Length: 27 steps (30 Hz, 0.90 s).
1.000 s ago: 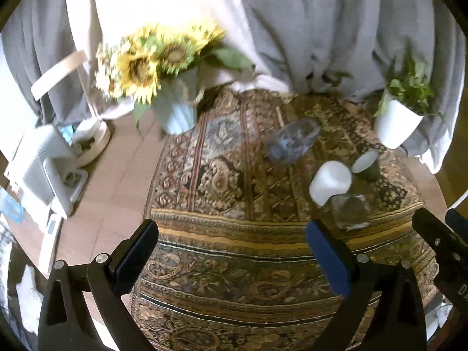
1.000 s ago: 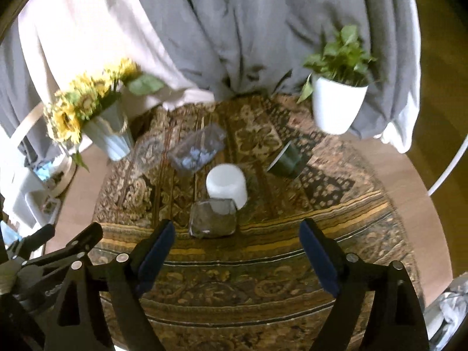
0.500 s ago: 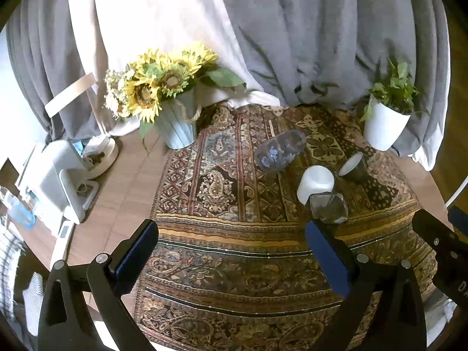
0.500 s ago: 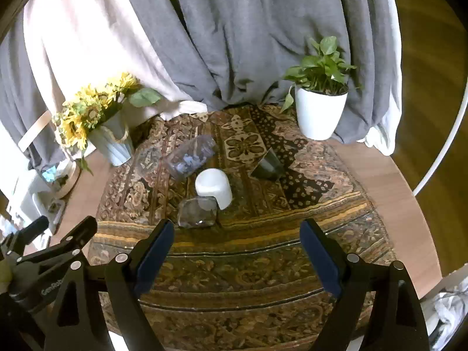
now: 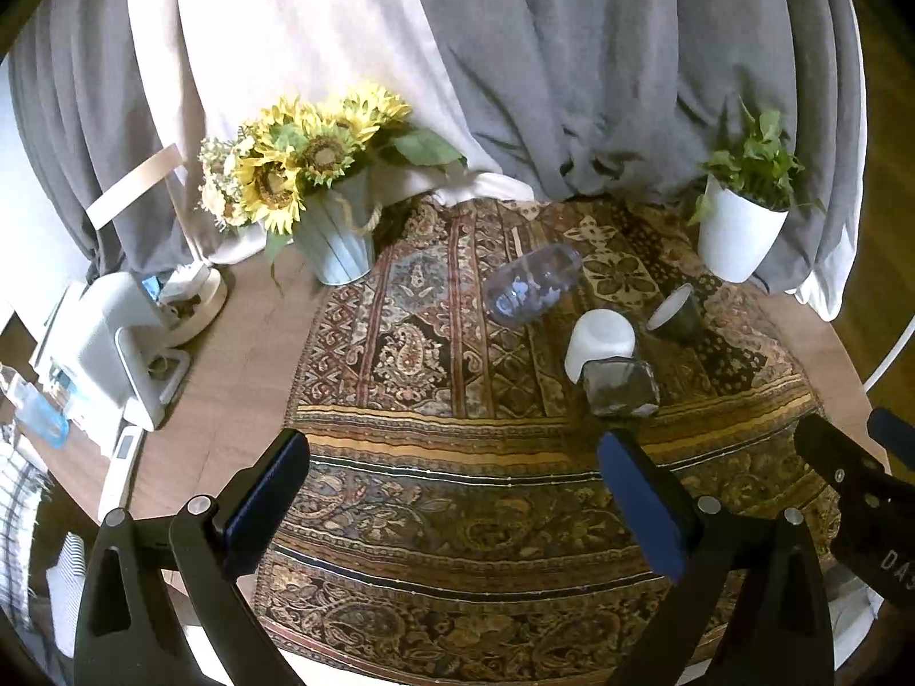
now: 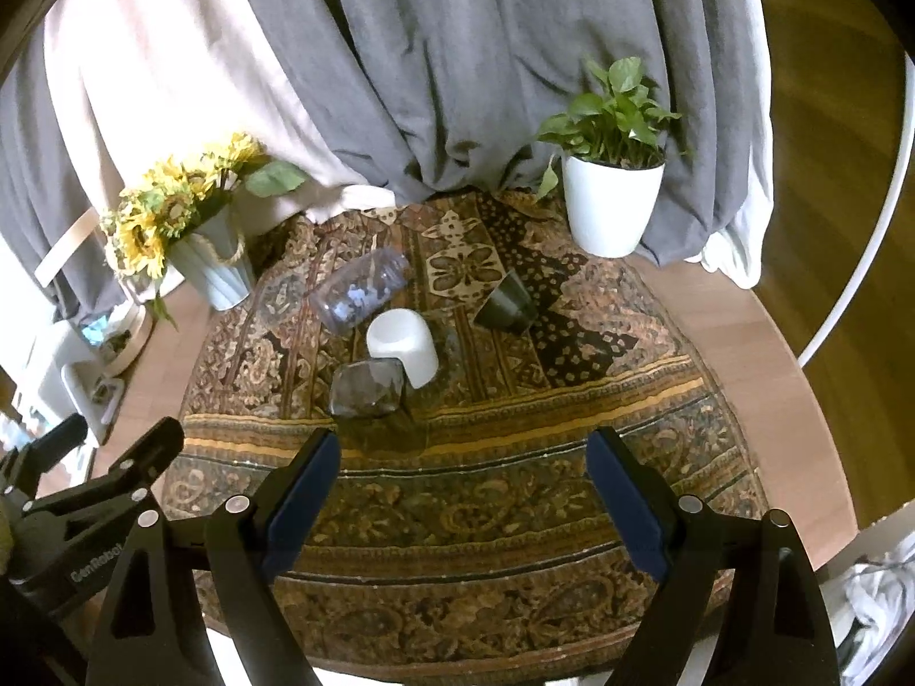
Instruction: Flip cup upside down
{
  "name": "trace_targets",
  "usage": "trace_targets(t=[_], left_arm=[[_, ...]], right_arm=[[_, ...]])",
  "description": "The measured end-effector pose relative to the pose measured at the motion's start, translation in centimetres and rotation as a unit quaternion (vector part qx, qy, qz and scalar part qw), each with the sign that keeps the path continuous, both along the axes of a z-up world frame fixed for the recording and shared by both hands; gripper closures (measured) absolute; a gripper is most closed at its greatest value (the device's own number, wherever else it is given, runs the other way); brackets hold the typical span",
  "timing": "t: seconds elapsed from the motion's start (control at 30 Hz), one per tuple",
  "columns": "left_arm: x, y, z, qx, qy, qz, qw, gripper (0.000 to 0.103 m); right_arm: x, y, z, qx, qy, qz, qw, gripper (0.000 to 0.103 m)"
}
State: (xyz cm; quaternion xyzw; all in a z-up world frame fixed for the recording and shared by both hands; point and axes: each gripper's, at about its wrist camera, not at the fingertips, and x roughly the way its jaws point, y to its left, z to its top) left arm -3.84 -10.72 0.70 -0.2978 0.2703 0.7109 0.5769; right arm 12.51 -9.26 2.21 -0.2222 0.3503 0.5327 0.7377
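Observation:
Several cups lie on a patterned cloth (image 5: 457,486) on a round table. A white cup (image 5: 600,340) (image 6: 403,343) lies on its side. A smoky faceted glass (image 5: 620,389) (image 6: 366,389) lies just in front of it. A dark green cup with a white inside (image 5: 675,314) (image 6: 506,306) lies tipped to the right. A clear bluish jar (image 5: 532,286) (image 6: 360,288) lies on its side further back. My left gripper (image 5: 452,491) is open and empty, above the near cloth. My right gripper (image 6: 463,491) is open and empty, held back from the cups.
A pale vase of sunflowers (image 5: 337,240) (image 6: 214,268) stands at the back left. A white pot with a green plant (image 5: 738,234) (image 6: 609,206) stands at the back right. Grey curtains hang behind. White appliances (image 5: 108,354) sit on the table's left edge.
Both grippers have drawn back and up from the table, so the cups look smaller and farther. The cups have not moved. Both grippers stay open.

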Motion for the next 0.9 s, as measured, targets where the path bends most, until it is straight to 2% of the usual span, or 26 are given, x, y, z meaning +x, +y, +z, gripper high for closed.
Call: trace_targets(t=[0.9], left_arm=[[-0.09,0.01,0.52,0.009,-0.003,-0.011,0.9999,0.0]], right_arm=[[-0.1,-0.2,0.41,0.007,-0.009,0.001,1.0,0.015]])
